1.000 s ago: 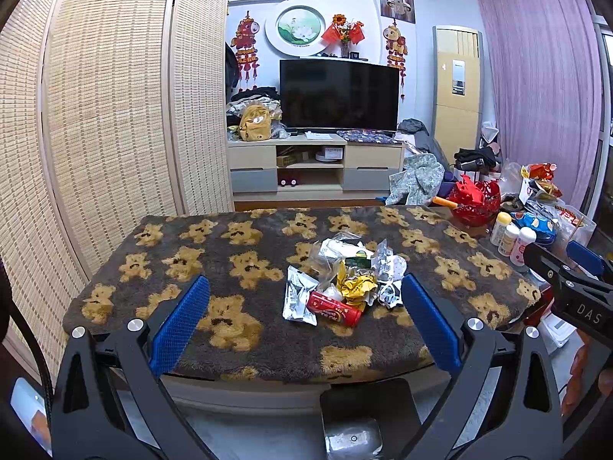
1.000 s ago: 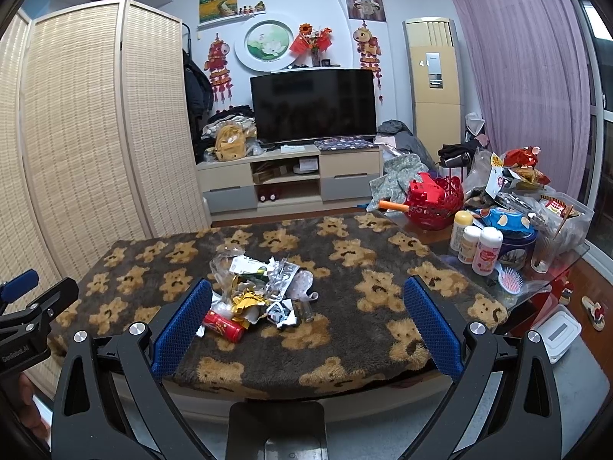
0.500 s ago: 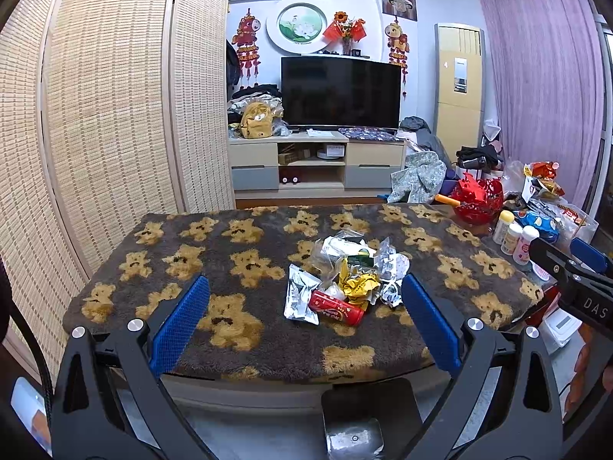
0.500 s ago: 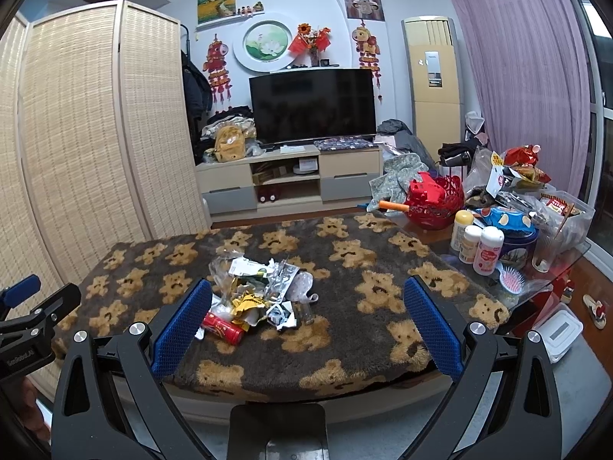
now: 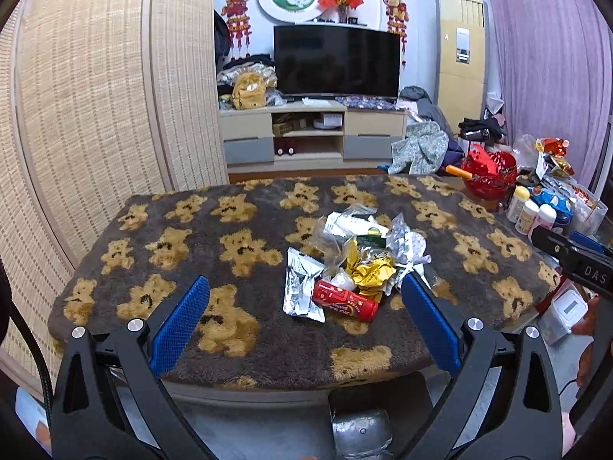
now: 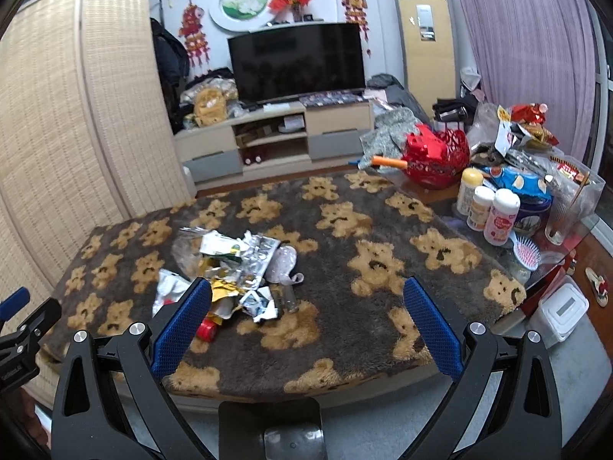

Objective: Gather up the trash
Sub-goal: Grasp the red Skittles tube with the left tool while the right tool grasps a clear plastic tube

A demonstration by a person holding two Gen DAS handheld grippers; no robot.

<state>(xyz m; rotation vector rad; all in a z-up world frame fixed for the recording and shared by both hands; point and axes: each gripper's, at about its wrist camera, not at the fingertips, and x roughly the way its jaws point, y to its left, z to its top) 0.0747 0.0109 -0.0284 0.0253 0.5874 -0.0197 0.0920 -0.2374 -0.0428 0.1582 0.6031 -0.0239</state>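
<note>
Left wrist view: my left tongs (image 5: 304, 301), spread wide, hold nothing. Right tongs (image 6: 306, 299), likewise wide and unladen. Trash pile (image 5: 352, 264) lies just ahead of both on the bench (image 5: 214, 230). Nothing collected; all pieces left.

The room was evenly and fairly brightly lit, with a cool, slightly bluish cast; shadows on the bear-patterned blanket (image 5: 245, 245) were soft and faint; the silver foil wrapper (image 5: 300, 291) threw small bright glints, and the dark television screen (image 5: 336, 62) carried dull reflections; both views bent strongly at their edges, so the woven screen (image 5: 95, 107) and the purple curtain (image 6: 536, 50) curved inward; the corners fell to black; the middle was sharp, while detail at the rim was a little soft.
</note>
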